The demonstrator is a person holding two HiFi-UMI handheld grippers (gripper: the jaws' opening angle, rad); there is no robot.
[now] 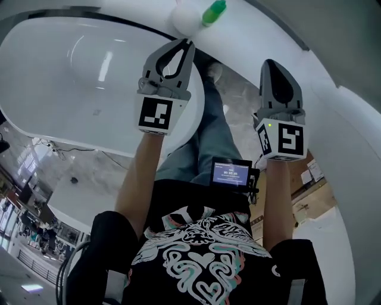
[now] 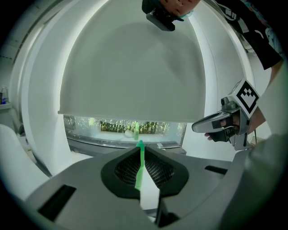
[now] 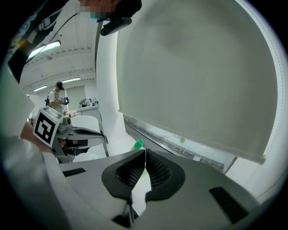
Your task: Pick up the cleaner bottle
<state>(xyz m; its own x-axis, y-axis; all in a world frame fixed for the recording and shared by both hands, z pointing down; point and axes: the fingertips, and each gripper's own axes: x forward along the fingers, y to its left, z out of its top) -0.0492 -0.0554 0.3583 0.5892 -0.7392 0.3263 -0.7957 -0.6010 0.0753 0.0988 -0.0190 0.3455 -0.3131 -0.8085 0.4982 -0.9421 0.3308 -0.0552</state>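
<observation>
On the bathtub's far rim stood the green cleaner bottle, clear of both claws. Left gripper and right gripper hung short of it, jaws closed, empty, well apart.

The bathtub is smooth, glossy white and catches bright reflections. The cleaner bottle looks like shiny green plastic where it shows. The left gripper and right gripper have matt grey plastic shells. Their pads are black with a fine, mesh-like grain. The marker cube on the left gripper is matt white with flat black print. The window blind is dull, pale grey cloth with a smooth surface. The floor looks like polished marbled stone. The person's trousers are blue denim, and the shirt is black cloth with a pale printed pattern.
</observation>
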